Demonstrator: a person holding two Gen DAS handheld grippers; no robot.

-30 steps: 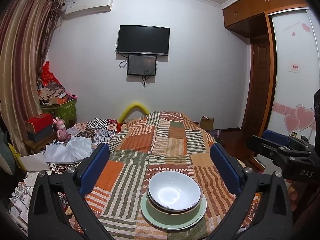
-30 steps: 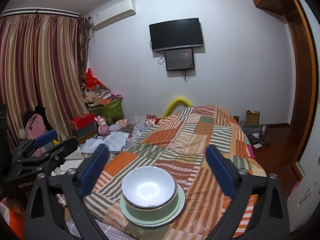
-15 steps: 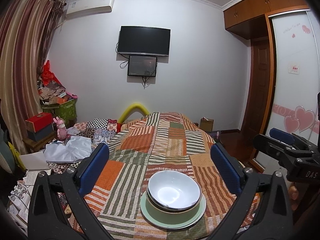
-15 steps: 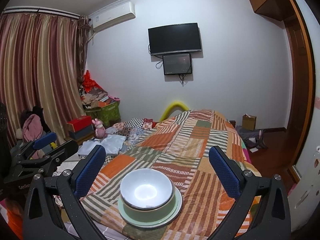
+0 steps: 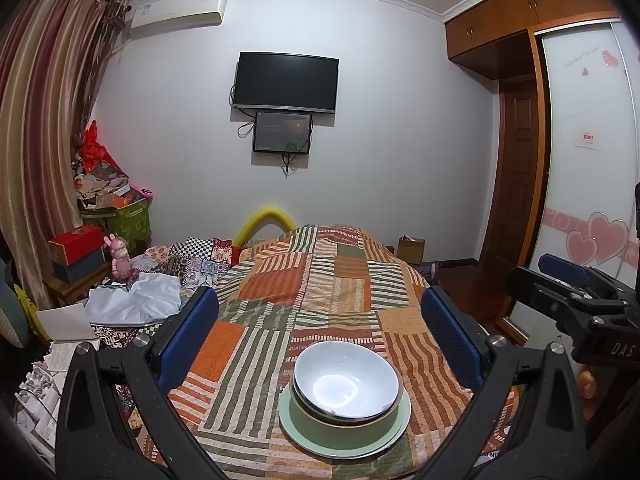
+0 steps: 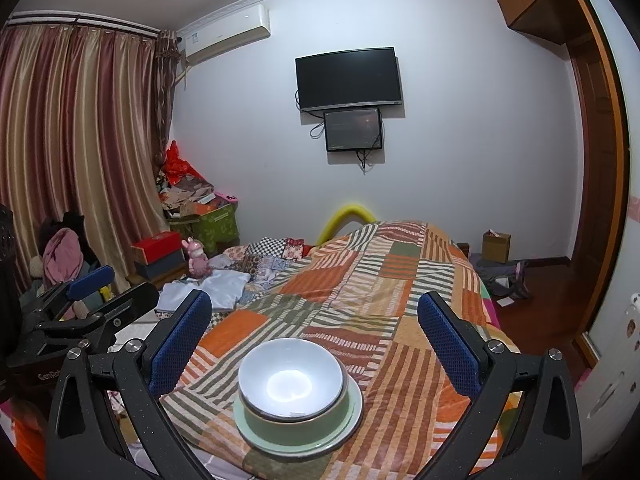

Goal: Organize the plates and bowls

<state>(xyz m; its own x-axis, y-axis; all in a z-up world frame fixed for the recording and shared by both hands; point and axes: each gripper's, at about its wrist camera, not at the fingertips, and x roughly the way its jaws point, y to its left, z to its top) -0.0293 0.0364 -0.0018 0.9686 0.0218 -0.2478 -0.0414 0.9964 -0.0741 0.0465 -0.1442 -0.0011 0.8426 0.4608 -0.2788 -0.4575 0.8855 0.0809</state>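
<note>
A white bowl (image 5: 347, 383) sits nested in a green bowl (image 5: 340, 426), which stands on a pale green plate (image 5: 394, 432) at the near end of the patchwork-covered table (image 5: 328, 280). My left gripper (image 5: 320, 340) hangs open above and behind the stack, holding nothing. In the right wrist view the same white bowl (image 6: 291, 376), green bowl (image 6: 296, 420) and plate (image 6: 352, 412) lie below my right gripper (image 6: 316, 340), also open and empty. Each gripper shows at the edge of the other's view.
Clothes, a pink toy (image 5: 120, 258) and boxes crowd the left side. A cardboard box (image 6: 496, 246) and bag lie on the wooden floor at right. A wardrobe (image 5: 588, 184) with heart stickers stands at far right. A TV (image 5: 286, 82) hangs on the far wall.
Both grippers have drifted slightly back and upward from the stack; the right one rose more noticeably. The bowls and plate have not moved.
</note>
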